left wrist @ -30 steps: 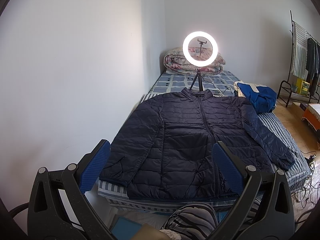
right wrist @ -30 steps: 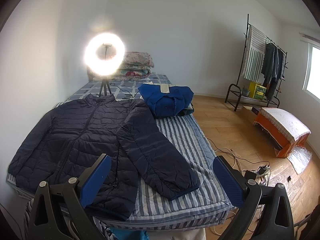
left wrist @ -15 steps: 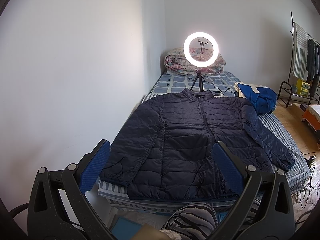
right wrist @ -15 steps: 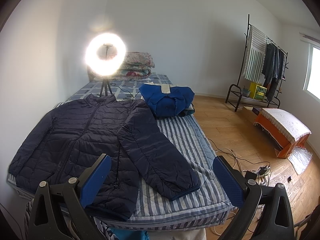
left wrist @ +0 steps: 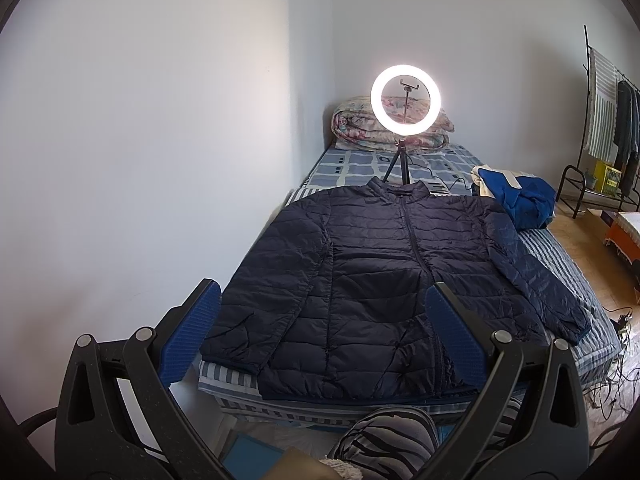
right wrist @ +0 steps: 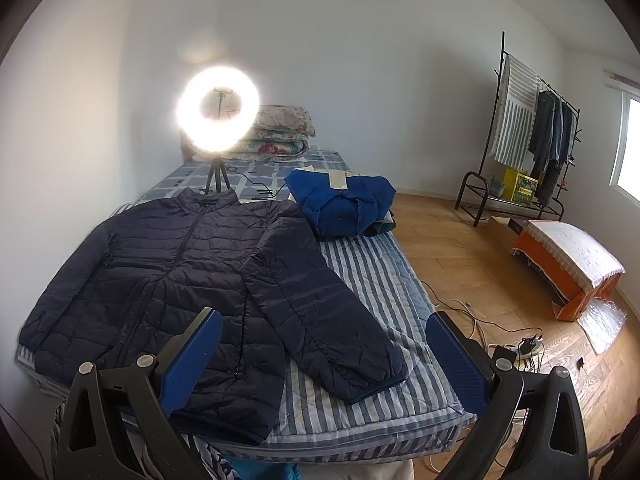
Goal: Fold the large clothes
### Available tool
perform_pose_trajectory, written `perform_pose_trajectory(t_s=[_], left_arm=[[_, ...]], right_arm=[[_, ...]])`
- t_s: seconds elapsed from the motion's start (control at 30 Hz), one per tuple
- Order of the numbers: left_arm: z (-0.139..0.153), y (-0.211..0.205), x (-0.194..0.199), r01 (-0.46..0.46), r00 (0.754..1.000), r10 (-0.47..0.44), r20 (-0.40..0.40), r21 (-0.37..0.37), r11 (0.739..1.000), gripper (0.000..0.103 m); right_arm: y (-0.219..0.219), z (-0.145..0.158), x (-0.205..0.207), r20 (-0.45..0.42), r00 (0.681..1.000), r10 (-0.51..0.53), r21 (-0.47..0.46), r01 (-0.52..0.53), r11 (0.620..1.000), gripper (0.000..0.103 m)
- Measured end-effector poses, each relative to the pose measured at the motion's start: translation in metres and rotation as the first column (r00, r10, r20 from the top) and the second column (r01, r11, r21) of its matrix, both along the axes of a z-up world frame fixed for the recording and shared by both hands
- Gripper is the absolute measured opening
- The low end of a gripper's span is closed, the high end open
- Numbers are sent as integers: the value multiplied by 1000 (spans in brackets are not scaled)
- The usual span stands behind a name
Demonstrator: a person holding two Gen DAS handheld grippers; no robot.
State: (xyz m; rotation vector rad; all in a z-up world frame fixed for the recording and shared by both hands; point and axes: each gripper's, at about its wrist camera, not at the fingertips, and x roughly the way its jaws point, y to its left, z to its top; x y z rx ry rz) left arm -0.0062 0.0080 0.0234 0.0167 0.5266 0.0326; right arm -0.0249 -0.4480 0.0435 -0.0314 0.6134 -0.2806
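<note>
A: Where do we record the navy puffer jacket (left wrist: pixel 384 280)?

B: It lies flat and zipped on the striped bed (right wrist: pixel 384 280), collar toward the head end, hem along the foot edge. One sleeve runs along the wall-side edge; the other sleeve (right wrist: pixel 320 312) angles out toward the floor-side edge, its cuff near the foot corner.

A: State of the left gripper (left wrist: pixel 320 328)?

B: Its jaws stand wide apart and hold nothing. It hovers off the foot edge, clear of the jacket, blue pads (left wrist: pixel 192 332) framing the hem.

A: And the right gripper (right wrist: pixel 320 356)?

B: Same condition — jaws spread wide, nothing between them, no contact with the fabric. It looks over the outstretched sleeve from the foot corner.

A: What do we log as changed over the last second?

B: Very little. Both views have shifted slightly, so the ring light (left wrist: pixel 405 101) sits marginally to the right of where it was in each. The jacket, the folded blue garment (right wrist: pixel 340 204) on the floor-side edge and the rolled quilt (left wrist: pixel 392 128) at the head end have not moved — and neither jaw spread has altered.
</note>
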Motion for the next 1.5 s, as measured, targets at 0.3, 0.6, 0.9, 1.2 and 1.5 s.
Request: perform_pose_trajectory(t_s=[0.3,0.6,0.9,1.2,1.5], left_arm=[[-8,16,-1,-27,1000,27,11,9,1000,103],[-28,51,-13,-75,997,75,17,-17,997,103],[-53,80,-37,-101,995,102,16,-10,995,103],[-70,99,-70,-102,995,103,8,-78,992,99],[-87,113,-87,-129,991,125,-39,-97,987,99]], right_arm=[[13,3,8,8,999,33,14,-33,999,103],[53,14,32,94,983,157,9,-158,987,103],[131,15,69,115,905,411,-6,-413,911,100],[242,-6,103,23,710,704,-35,-703,710,89],[359,-60,138,-129,467,875,117,-869,481,67]])
